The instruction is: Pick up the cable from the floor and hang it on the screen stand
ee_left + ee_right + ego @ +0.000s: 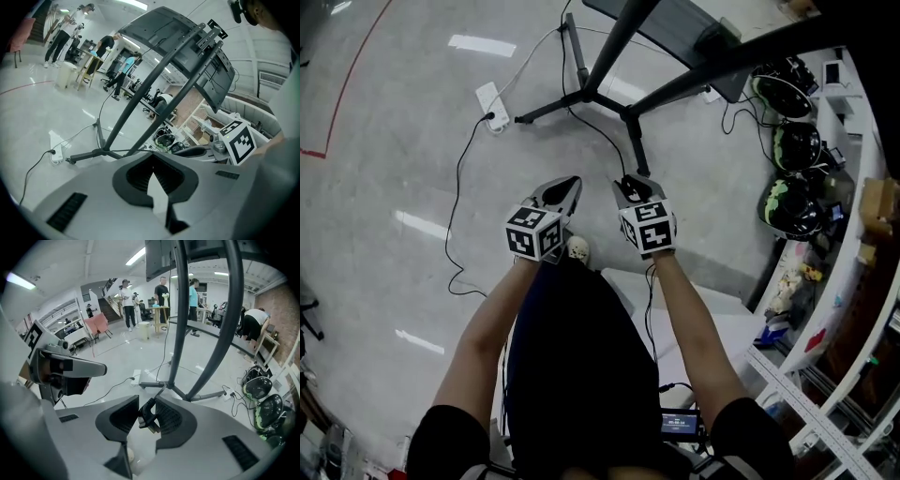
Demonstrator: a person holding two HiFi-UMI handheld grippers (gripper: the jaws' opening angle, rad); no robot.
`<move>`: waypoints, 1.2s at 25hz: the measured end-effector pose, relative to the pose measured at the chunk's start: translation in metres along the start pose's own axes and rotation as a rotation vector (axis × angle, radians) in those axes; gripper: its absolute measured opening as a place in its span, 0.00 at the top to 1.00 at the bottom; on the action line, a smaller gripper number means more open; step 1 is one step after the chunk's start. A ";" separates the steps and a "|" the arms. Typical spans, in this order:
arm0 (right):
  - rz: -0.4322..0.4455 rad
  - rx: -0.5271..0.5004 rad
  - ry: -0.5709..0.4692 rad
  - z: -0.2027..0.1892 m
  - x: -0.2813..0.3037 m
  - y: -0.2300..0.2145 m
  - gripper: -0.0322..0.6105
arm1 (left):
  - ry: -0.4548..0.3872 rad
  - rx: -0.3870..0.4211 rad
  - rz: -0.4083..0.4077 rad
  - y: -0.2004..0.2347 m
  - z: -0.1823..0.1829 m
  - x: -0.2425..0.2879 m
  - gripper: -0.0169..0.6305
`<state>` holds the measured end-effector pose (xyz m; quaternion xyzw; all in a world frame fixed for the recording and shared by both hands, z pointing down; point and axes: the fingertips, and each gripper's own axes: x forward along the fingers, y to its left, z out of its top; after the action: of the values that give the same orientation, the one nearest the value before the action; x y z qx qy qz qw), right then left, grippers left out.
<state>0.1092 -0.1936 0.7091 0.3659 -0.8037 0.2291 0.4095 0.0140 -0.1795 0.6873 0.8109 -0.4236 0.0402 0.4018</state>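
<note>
The right gripper (147,398) has its jaws closed on the black cable (146,418): a short looped end sits pinched between the ribbed pads, nearer the right-hand pad. From there the thin lead runs out past the jaw tips toward the foot of the screen stand (609,56), above the pale floor (394,141). The left gripper (153,157) is held just beside the right one, its jaws shut tip to tip with nothing between them, apart from the cable
</note>
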 end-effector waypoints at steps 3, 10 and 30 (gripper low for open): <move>-0.021 -0.035 -0.008 0.009 -0.020 -0.001 0.75 | -0.008 0.021 -0.027 -0.018 0.013 -0.005 0.96; -0.066 -0.097 -0.030 0.032 -0.065 0.000 0.75 | -0.004 0.028 -0.080 -0.060 0.031 -0.025 0.96; -0.311 -0.511 -0.071 0.127 -0.214 -0.032 0.75 | -0.002 0.131 -0.264 -0.182 0.131 -0.053 0.96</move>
<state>0.1563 -0.2125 0.4636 0.3773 -0.7835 -0.0589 0.4902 0.0746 -0.1769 0.4649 0.8840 -0.3102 0.0136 0.3494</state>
